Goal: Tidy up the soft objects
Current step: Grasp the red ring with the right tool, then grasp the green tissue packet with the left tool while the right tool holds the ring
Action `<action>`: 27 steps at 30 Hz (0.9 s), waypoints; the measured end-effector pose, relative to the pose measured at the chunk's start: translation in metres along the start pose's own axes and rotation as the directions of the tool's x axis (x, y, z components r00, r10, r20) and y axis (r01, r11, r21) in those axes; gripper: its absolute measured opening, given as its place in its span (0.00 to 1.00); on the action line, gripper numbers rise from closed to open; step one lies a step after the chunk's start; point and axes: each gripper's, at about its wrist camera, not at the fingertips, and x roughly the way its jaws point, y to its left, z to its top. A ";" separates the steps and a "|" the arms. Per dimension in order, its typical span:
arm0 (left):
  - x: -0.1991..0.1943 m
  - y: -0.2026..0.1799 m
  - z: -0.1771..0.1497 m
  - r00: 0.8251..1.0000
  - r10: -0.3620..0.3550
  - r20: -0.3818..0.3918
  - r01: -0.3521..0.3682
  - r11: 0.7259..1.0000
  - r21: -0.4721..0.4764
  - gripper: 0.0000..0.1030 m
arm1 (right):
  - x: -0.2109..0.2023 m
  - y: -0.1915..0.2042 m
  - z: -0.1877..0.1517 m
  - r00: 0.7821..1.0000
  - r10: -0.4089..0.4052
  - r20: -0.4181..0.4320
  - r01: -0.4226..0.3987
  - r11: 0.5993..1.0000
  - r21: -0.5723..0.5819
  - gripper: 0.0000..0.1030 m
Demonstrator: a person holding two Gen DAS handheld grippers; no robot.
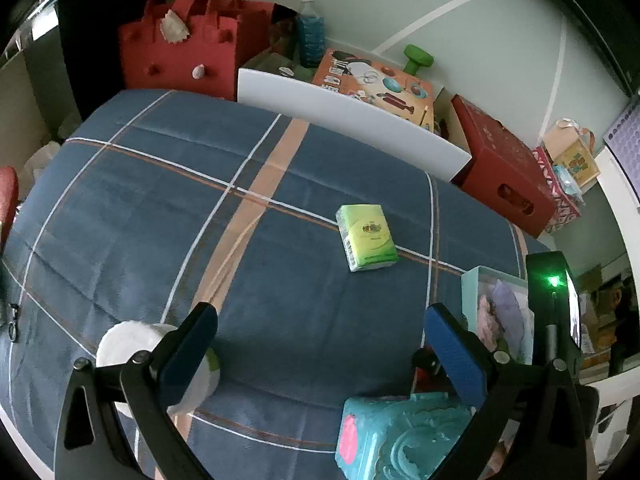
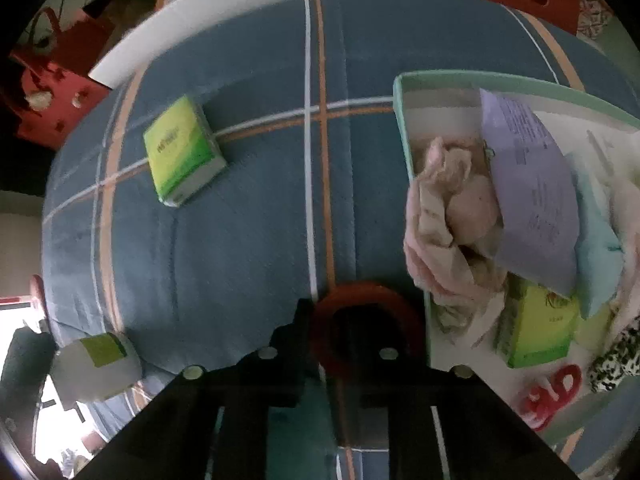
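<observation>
A green tissue pack [image 1: 366,237] lies on the blue plaid cover; it also shows in the right wrist view [image 2: 182,152]. My left gripper [image 1: 320,350] is open and empty, hovering above the cover. A white roll [image 1: 128,346] lies by its left finger and a turquoise wipes pack [image 1: 400,436] under its right finger. A mint box [image 2: 404,120] at right holds pink cloth [image 2: 448,216], a purple pack [image 2: 532,196], a light-blue pack and another green tissue pack [image 2: 538,330]. My right gripper [image 2: 352,344] looks shut on a red ring [image 2: 366,296] just left of the box.
A white board [image 1: 352,120] edges the far side of the cover. Behind it stand a red felt bag [image 1: 180,40], a bottle [image 1: 310,36], an orange box, a green dumbbell and a red carton [image 1: 504,164]. The white roll also shows in the right wrist view [image 2: 98,364].
</observation>
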 end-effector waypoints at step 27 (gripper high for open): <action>0.010 -0.009 0.014 0.998 -0.053 0.044 0.055 0.998 -0.036 1.00 | -0.098 -0.027 -0.053 0.859 0.094 0.504 -0.116 0.993 0.012 0.10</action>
